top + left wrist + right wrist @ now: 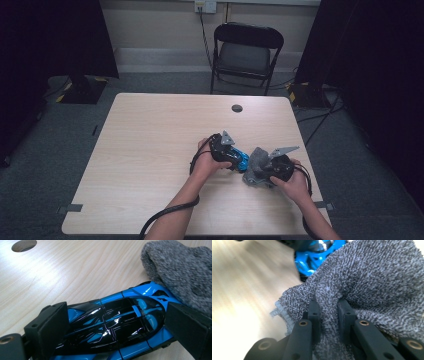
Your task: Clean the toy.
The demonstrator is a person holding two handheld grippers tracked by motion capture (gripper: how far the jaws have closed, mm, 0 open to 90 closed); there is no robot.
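We work at a pale wooden table (pixel 150 150), toward its right near side. Our right gripper (pixel 329 307) has its jaws pinched tight on a fold of grey terry cloth (pixel 372 282), bunched and brought up against the tail of a blue and black toy car (pixel 112 325). Our left gripper (pixel 115 327) clamps that car by its two flanks and holds it down on the table. The cloth touches one end only (the glossy roof is bare), so we judge the wiping barely begun: most of the body is left to rub.
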